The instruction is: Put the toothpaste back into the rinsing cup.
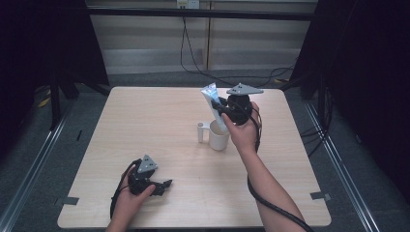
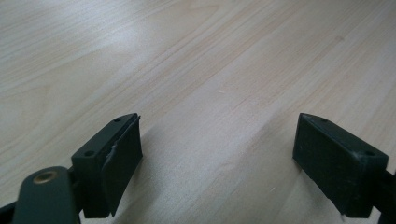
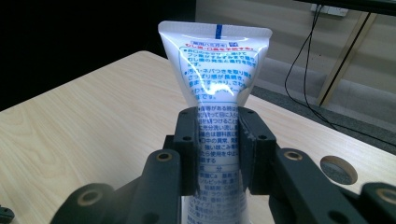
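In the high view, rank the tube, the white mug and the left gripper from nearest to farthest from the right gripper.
1. Tube: clamped between the right gripper's fingers, crimped end up.
2. White mug: on the table just below that gripper, handle toward the left.
3. Left gripper: at the near-left part of the table, open, holding nothing.
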Tool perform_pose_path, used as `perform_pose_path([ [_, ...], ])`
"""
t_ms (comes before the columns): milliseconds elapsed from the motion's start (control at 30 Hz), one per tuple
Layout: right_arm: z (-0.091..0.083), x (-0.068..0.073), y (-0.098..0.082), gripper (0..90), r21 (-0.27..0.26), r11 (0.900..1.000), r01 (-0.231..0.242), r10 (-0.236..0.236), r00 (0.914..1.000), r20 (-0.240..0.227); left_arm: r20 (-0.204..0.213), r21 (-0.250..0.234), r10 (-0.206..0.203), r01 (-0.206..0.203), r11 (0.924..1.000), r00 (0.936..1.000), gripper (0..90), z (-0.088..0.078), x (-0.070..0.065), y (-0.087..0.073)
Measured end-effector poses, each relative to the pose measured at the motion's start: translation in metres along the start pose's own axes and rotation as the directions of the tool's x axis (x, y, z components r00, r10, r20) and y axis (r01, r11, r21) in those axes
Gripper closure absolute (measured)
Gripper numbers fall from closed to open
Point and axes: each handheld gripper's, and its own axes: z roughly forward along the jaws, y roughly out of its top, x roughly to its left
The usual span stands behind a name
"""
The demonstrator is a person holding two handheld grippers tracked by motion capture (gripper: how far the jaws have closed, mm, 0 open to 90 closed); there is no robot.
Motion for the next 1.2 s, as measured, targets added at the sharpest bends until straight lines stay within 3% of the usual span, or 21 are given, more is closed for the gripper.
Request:
perform_pose_path([
  [300,0.007,-0.003,-0.008,71.4,-0.003,1.0,-0.026,0.026,0.9997,-0.005,-0.001,-0.002,-0.001,0.001,1.0,1.0,15.3,0.0,0.0,0.0],
  [1200,0.018,-0.008,-0.03,70.6,0.011,0.999,-0.043,0.043,0.999,0.01,-0.001,-0.001,0.0,0.0,1.0,1.0,15.3,0.0,0.0,0.0],
])
